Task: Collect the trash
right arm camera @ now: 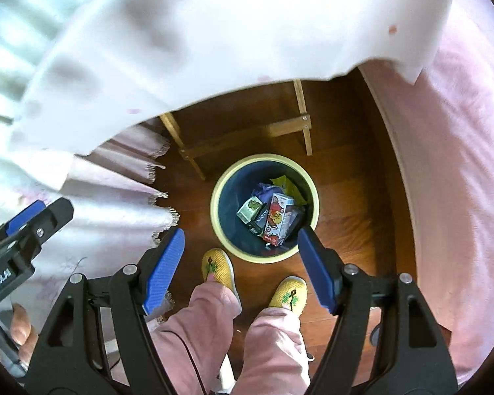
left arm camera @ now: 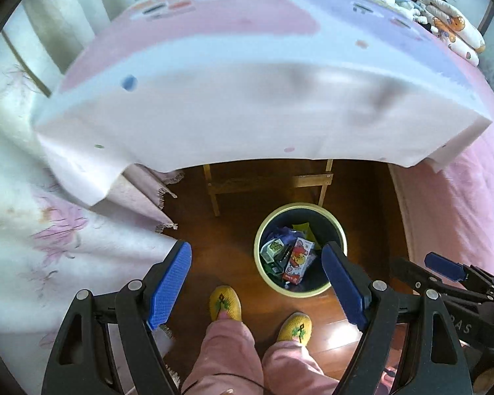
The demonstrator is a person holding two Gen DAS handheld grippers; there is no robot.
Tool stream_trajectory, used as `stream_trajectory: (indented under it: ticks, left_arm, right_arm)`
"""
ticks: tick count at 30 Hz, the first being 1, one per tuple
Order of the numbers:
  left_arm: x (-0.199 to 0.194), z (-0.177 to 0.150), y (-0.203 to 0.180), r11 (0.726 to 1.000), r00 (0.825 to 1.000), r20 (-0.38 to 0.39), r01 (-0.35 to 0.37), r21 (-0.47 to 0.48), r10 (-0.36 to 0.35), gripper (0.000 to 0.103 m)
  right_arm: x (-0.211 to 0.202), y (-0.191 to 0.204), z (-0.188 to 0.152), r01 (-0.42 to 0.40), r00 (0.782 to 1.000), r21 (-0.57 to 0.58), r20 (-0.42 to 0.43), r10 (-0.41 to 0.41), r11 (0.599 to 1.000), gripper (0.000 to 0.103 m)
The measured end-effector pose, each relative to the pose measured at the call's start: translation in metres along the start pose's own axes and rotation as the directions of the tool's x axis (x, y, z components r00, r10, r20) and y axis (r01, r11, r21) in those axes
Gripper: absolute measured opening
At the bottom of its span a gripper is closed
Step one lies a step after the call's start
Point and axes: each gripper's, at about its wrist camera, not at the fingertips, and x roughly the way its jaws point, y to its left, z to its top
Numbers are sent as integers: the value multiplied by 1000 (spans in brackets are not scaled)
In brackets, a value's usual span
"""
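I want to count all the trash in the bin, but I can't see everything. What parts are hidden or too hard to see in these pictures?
- Bin bottom, both views: the cartons and wrappers piled on top cover whatever lies beneath.
- Bin's near rim, left wrist view: a finger of the left tool crosses it.
- Table top, right wrist view: only the overhanging cloth shows.
- Carton print, both views: too small to read.
- Far bedding, left wrist view: tiny, at the edge.

Both grippers point steeply downward, side by side. The left gripper (left arm camera: 257, 283) and right gripper (right arm camera: 240, 268) stand wide apart, nothing between their blue fingers (right arm camera: 163, 271).
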Motion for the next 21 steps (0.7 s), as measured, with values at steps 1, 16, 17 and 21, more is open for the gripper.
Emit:
stream_trajectory:
  ticks: [1, 16, 17, 21]
  left_arm:
    - [-10, 0, 0, 1000, 1000, 2, 3, 0, -3, 83]
    - [-162, 31, -5, 1000, 997, 81, 17, 8, -18, 83]
    - [-171, 34, -6, 1000, 995, 95, 10, 6, -11, 83]
    - [-191, 44, -9, 1000, 990, 142, -5, 4, 5, 83]
  right_arm:
    - [-12, 6, -2, -2, 1000, -13, 8, 2, 1000, 69]
    - [-179, 69, 10, -43, 991, -113, 122, 56, 993, 69]
    - [-189, 71, 13, -40, 989, -118, 133, 56, 992, 69]
    - [-217, 78, 22, -20, 983, -127, 179, 43, 992, 69]
